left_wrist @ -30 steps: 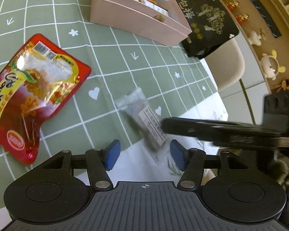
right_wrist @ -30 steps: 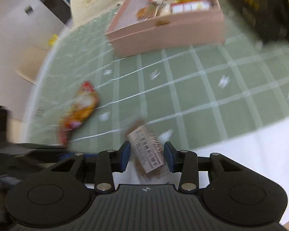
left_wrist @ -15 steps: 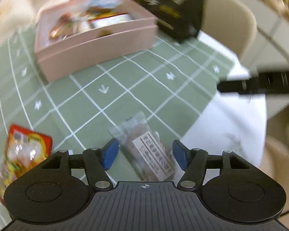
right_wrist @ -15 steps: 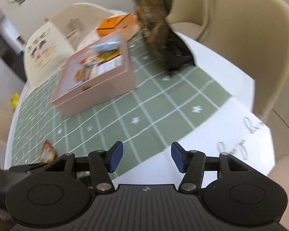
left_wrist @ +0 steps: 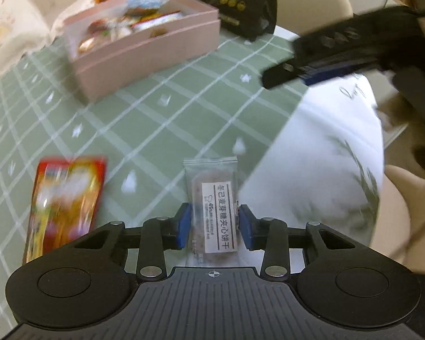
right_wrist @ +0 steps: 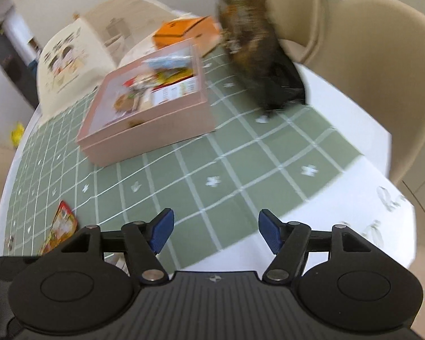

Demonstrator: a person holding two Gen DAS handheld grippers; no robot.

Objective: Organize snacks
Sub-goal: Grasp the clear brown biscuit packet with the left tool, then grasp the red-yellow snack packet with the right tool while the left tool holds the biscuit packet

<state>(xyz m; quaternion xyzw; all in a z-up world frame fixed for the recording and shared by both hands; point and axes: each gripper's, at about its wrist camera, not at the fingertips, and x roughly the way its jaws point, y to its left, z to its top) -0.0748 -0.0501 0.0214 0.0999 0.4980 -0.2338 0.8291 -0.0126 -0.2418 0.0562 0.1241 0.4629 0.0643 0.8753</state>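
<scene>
1. Our left gripper point(left_wrist: 214, 228) is clamped on the biscuit packet point(left_wrist: 212, 206), blue pads touching both its sides, at the edge of the green cloth point(left_wrist: 161, 130).
2. Our right gripper point(right_wrist: 214, 231) is spread wide w/ nothing between the pads, above the cloth.
3. Pink box point(left_wrist: 144, 48) w/ snacks sits further back; red snack bag point(left_wrist: 65, 201) lies left of the packet.
4. Black bag point(left_wrist: 235, 0) stands just behind the box.

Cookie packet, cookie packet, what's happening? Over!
Left gripper jaws shut on the cookie packet. Right gripper open, empty. Pink box ahead, snacks already inside. Red snack bag lies off to the side, not blocking.
</scene>
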